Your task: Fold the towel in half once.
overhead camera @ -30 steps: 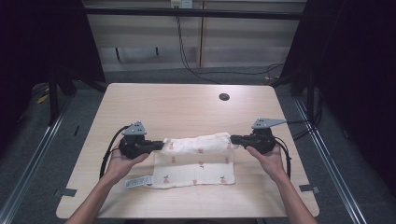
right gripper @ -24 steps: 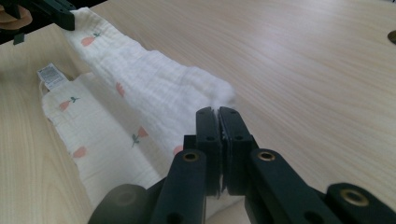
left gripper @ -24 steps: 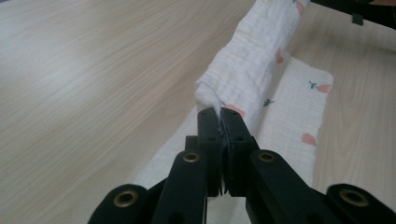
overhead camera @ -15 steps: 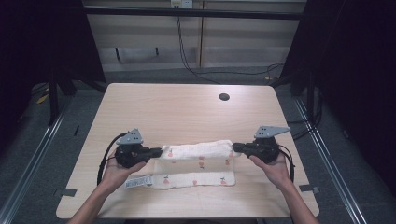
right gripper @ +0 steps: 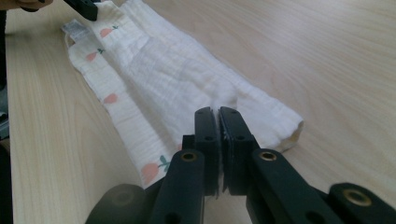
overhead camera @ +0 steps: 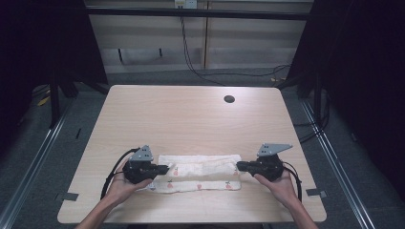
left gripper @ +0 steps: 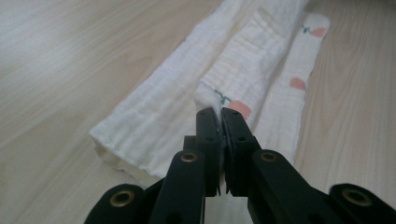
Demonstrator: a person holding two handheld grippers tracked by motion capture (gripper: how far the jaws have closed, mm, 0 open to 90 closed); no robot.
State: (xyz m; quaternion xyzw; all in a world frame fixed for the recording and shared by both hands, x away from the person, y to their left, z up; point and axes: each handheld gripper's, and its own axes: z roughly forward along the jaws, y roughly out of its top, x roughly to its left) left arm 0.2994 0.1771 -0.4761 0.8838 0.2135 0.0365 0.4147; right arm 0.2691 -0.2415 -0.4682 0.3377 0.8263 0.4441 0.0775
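A white cloth (overhead camera: 199,172) printed with small red fruit lies in a long folded strip near the front edge of the table (overhead camera: 191,119), stretched between two hands, seemingly so the fold lands straight. The left claw (overhead camera: 162,168) is clamped on a pinch of fabric at one end. The right claw (overhead camera: 240,166) is closed at the other end, apparently nipping the top layer.

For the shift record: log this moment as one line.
left gripper: shut on cloth edge | right gripper: shut on cloth | cloth: folded strip flat on table
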